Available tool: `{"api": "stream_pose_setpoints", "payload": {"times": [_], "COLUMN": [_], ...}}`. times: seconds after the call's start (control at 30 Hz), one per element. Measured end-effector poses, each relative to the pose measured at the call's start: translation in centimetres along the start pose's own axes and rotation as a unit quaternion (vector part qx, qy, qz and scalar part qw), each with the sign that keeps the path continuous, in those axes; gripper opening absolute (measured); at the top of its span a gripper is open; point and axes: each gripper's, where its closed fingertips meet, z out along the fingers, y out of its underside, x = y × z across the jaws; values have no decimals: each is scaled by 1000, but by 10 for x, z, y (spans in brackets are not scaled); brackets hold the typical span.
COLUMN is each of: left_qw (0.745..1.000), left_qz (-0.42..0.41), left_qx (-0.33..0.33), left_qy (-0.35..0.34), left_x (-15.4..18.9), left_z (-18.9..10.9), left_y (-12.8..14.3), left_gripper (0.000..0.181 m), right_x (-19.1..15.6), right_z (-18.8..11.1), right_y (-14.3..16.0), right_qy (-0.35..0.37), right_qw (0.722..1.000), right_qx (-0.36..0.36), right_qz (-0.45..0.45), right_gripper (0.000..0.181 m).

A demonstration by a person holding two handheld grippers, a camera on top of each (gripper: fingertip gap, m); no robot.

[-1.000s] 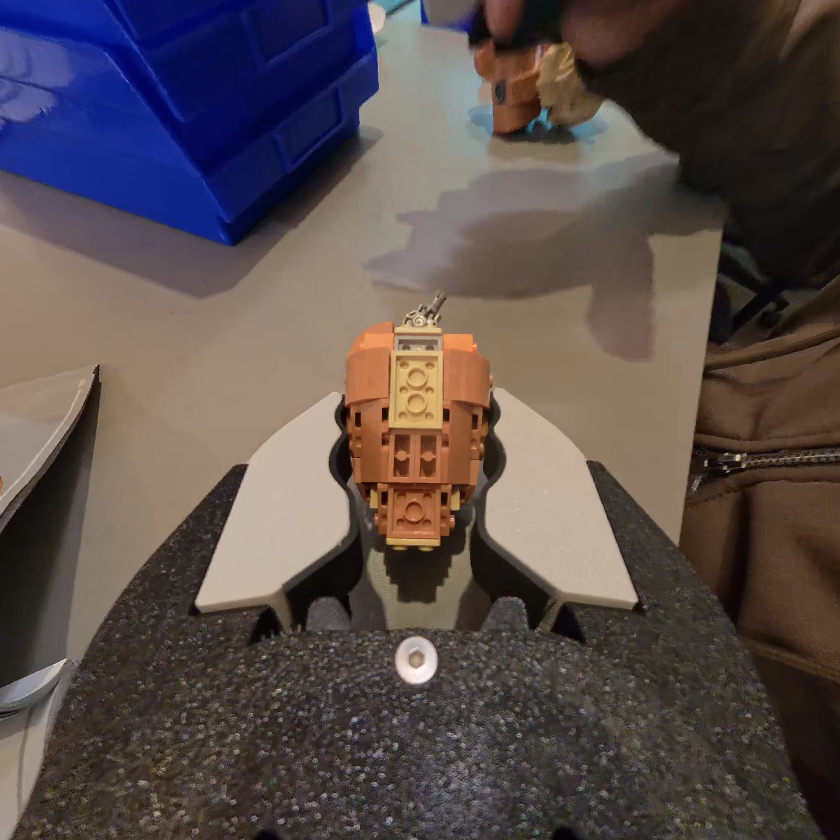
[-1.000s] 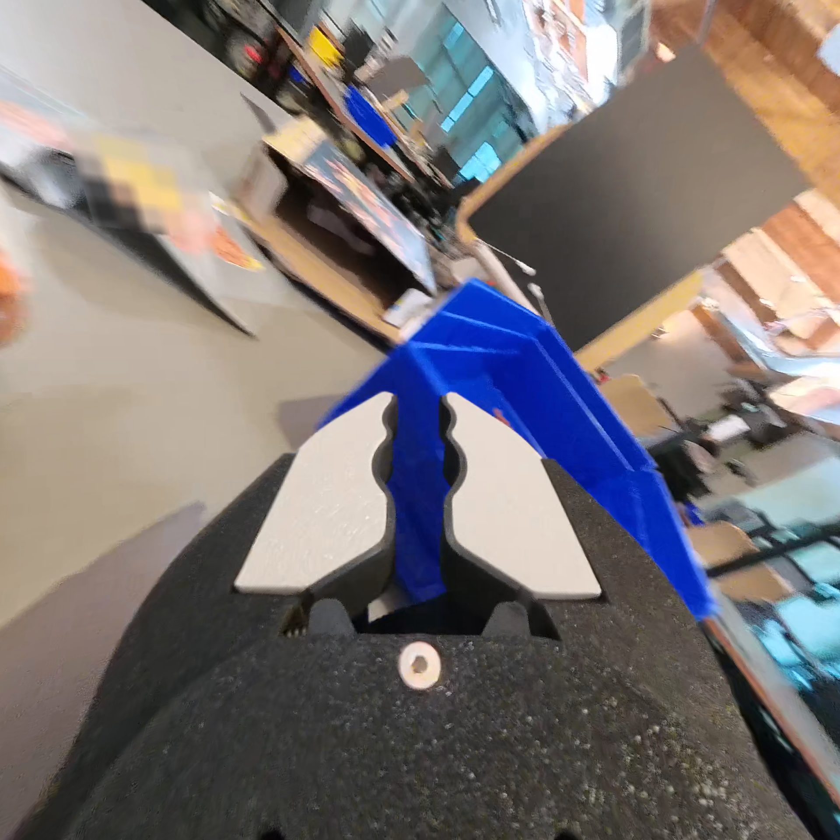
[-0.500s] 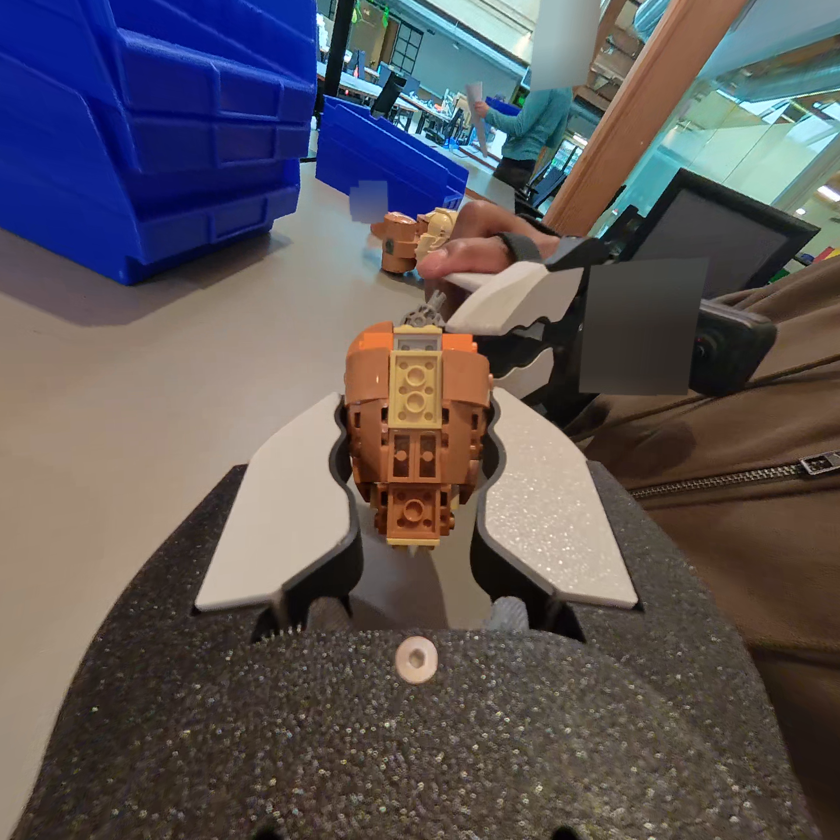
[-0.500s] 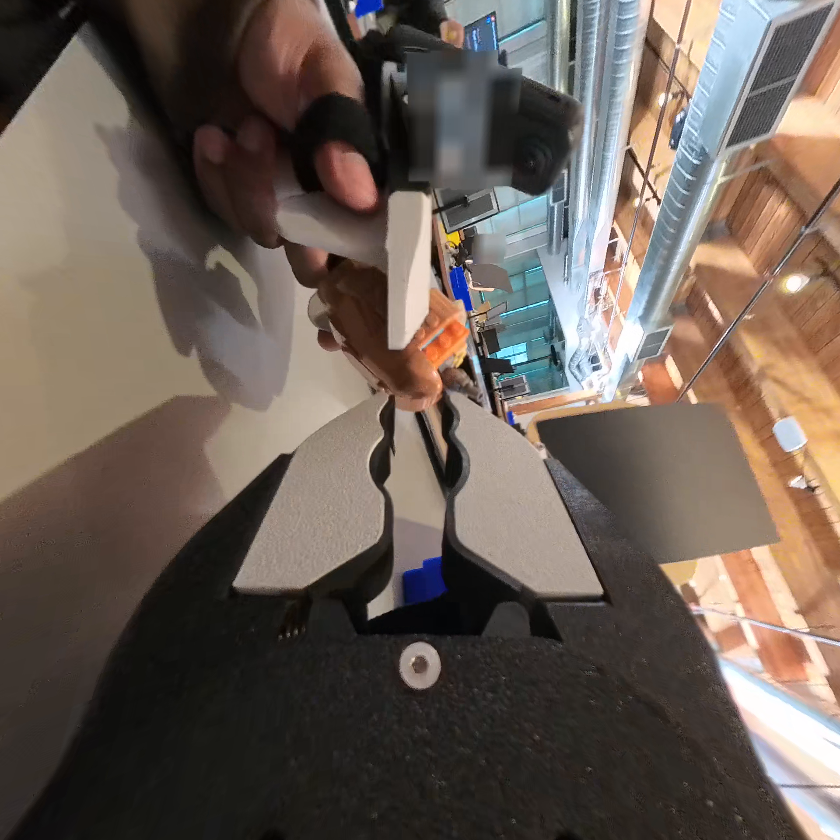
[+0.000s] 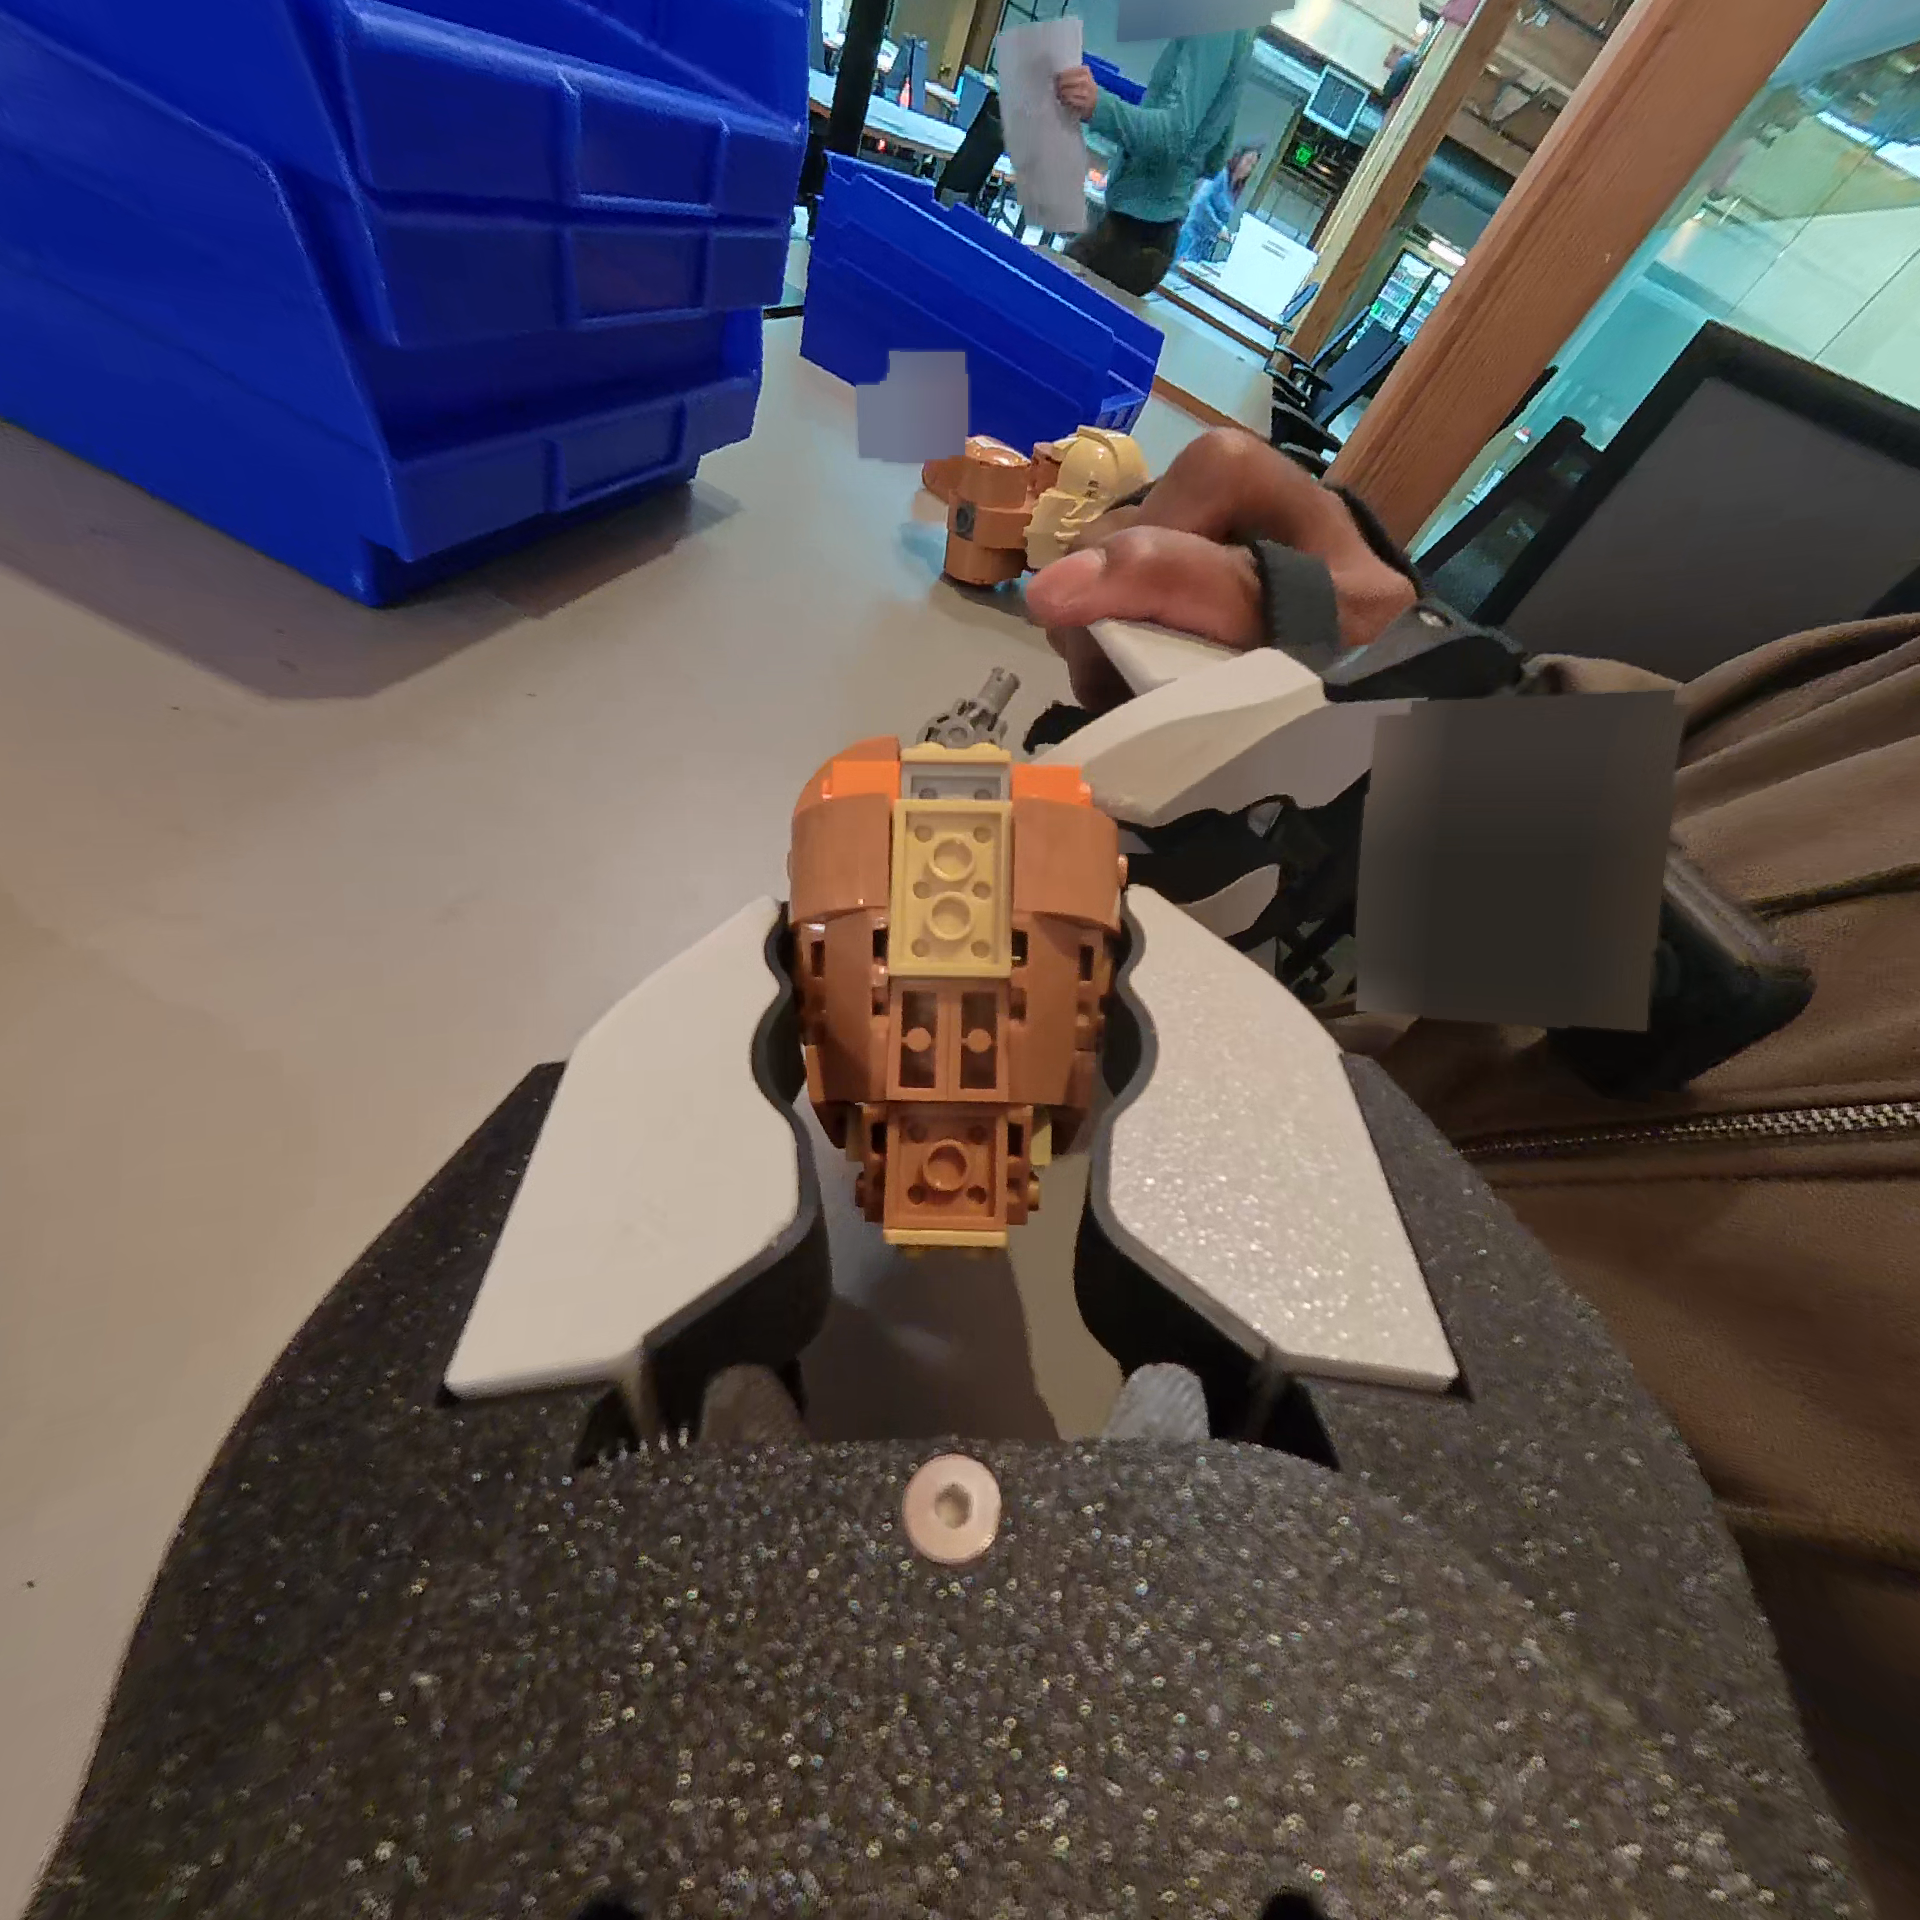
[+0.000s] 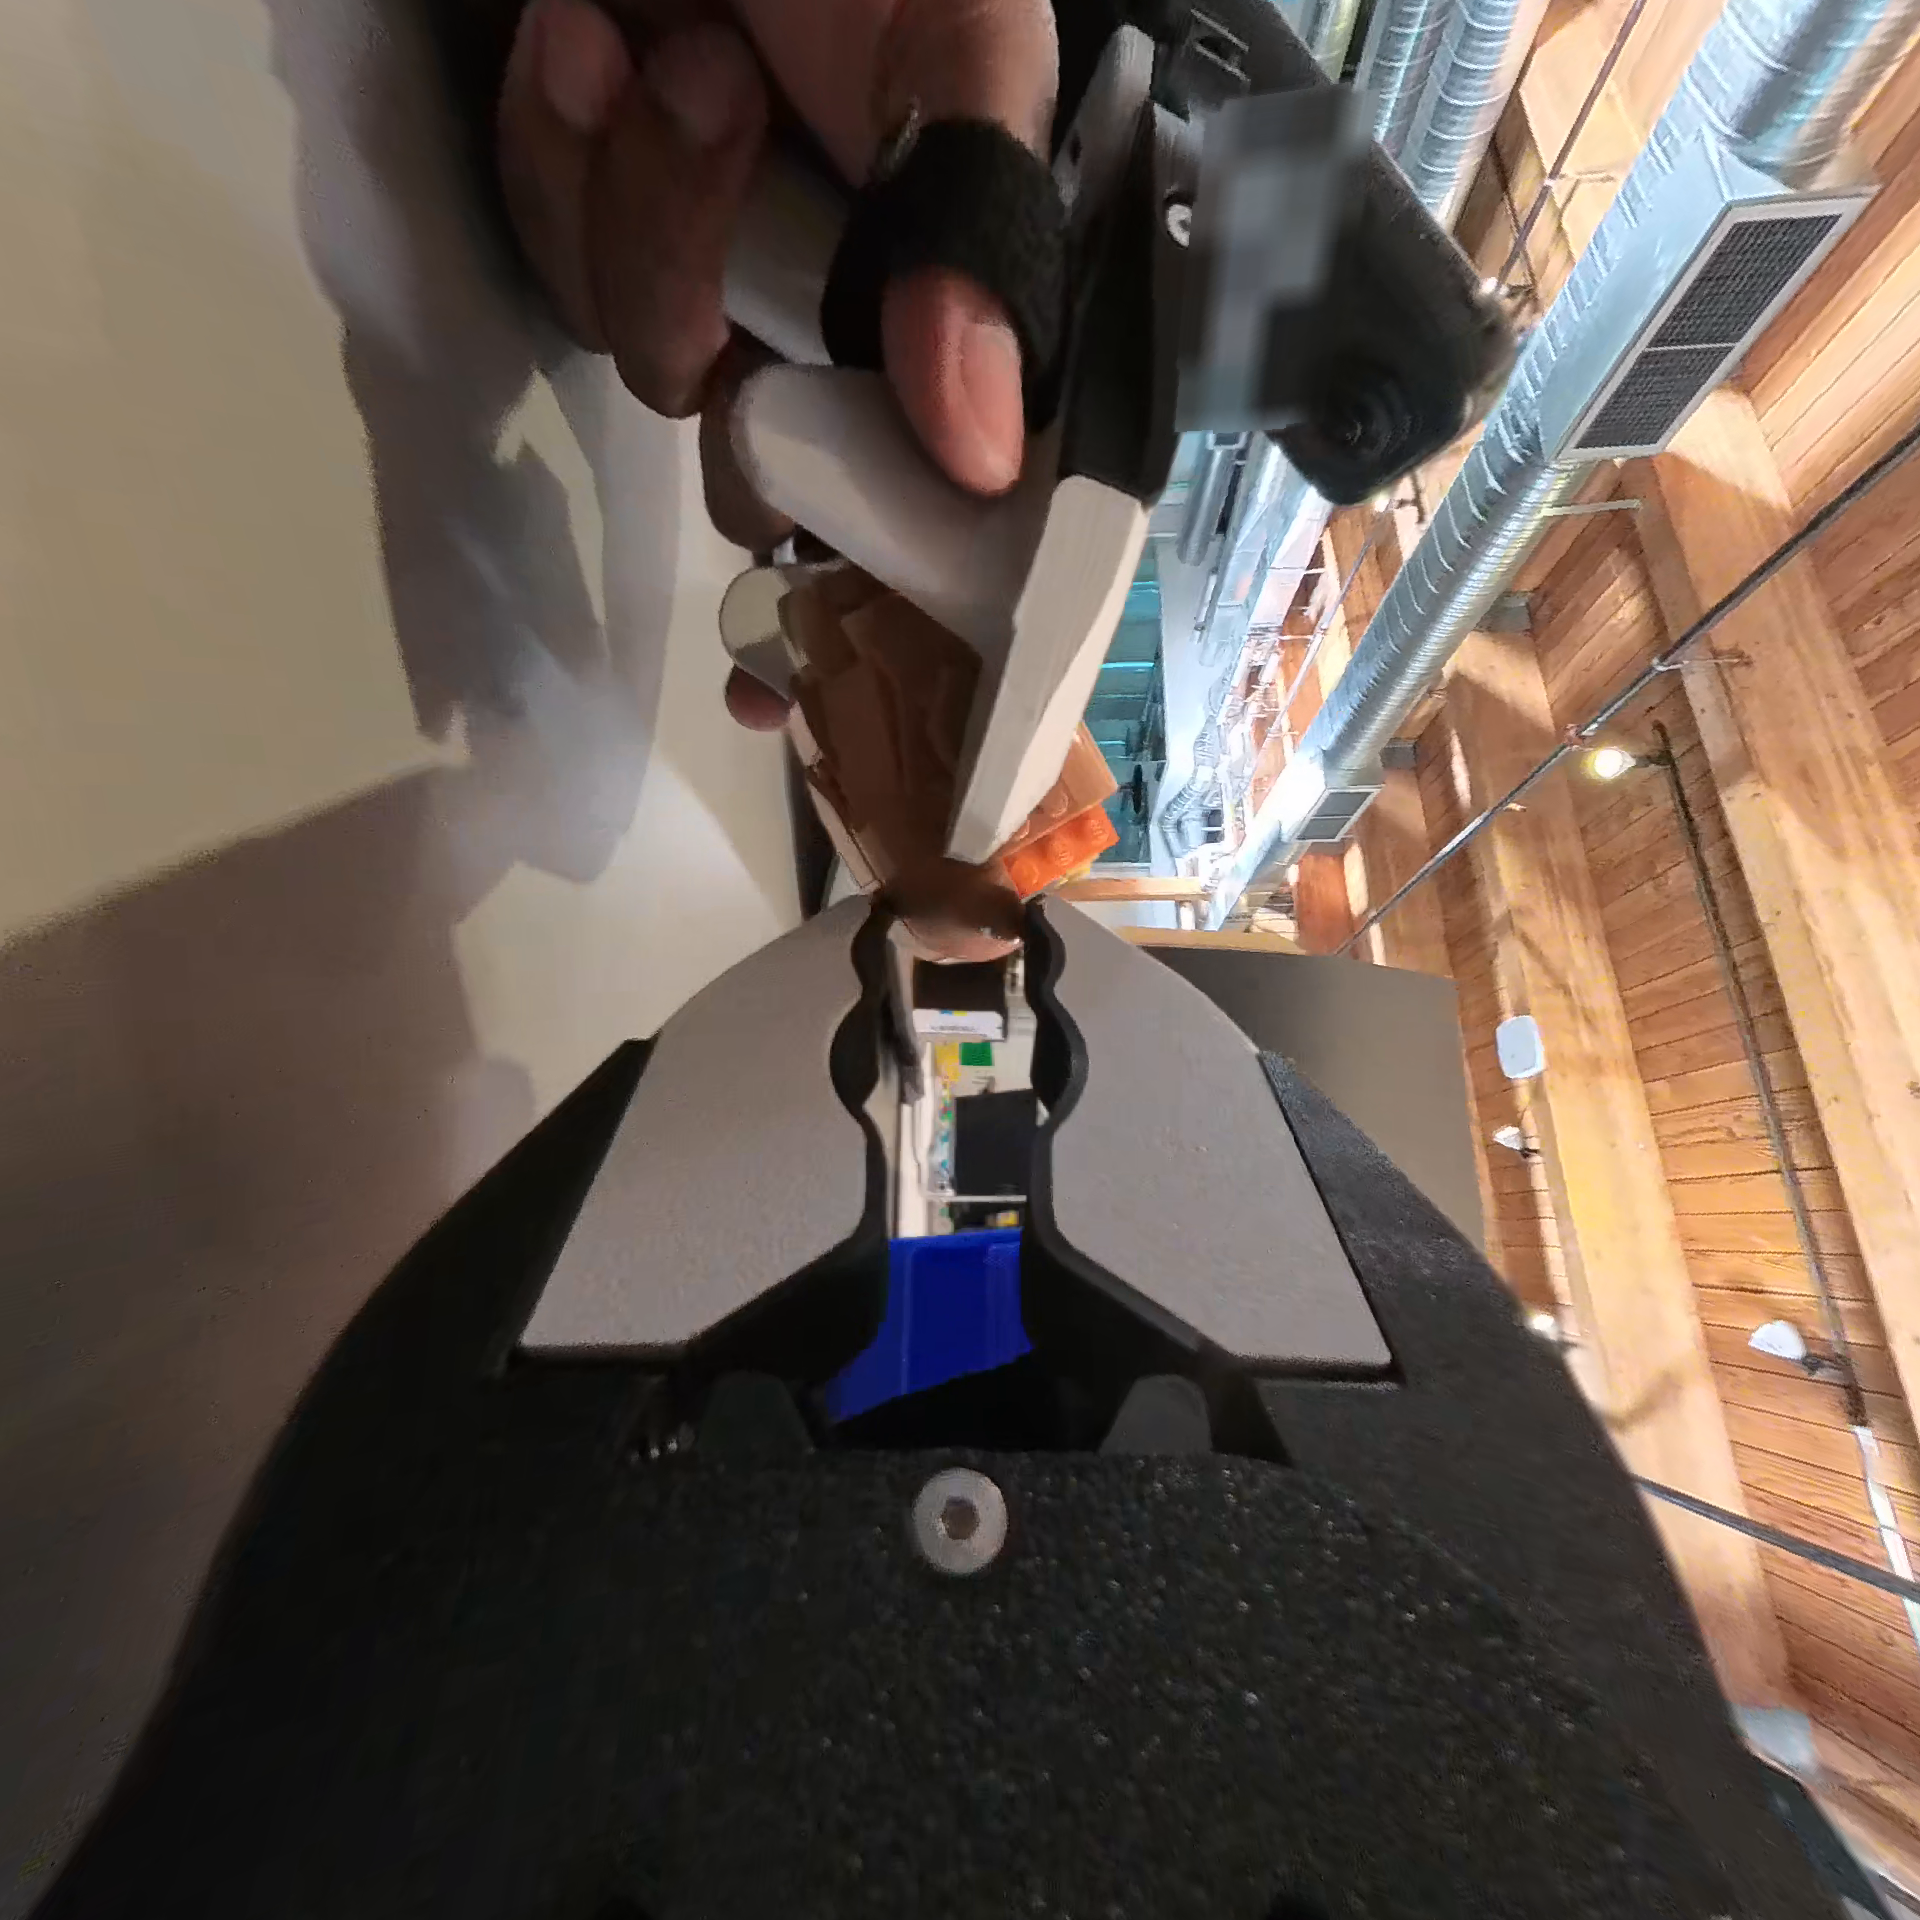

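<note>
Tongs of left gripper (image 5: 951, 997) pinch a brown brick model (image 5: 951, 997); right gripper (image 6: 951, 920), narrowly parted, touches its end.

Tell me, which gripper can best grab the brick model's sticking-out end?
Probably right: the right gripper flanks that end, while the left gripper is clamped on the brown brick model.
</note>
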Motion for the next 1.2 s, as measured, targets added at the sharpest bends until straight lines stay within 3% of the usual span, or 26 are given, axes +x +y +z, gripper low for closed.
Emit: {"api": "stream_pose_setpoints", "payload": {"times": [0.77,0.8,0.83,0.87,1.07,1.2], "left_qw": [988,986,982,978,995,998], "left_qz": [-99,-106,-127,-138,-55,-2], "left_qx": [40,44,63,68,61,63], "left_qy": [112,118,128,137,52,1], "left_x": [14,15,13,13,4,-2], "left_z": [-5,-6,-9,-11,-7,-7], "left_y": [-15,-17,-22,-24,-18,-18], "left_gripper": [56,56,56,56,56,56], "right_x": [18,20,25,23,29,28], "right_z": [-10,-10,-14,-15,-14,-6], "right_y": [-11,-11,-13,-16,-12,-1], "right_qy": [68,75,97,94,96,97], "right_qw": [993,992,989,988,992,994], "right_qx": [55,56,66,79,65,27], "right_qz": [-79,-82,-87,-95,-46,-49], "right_gripper": [23,21,0,0,1,14]}}
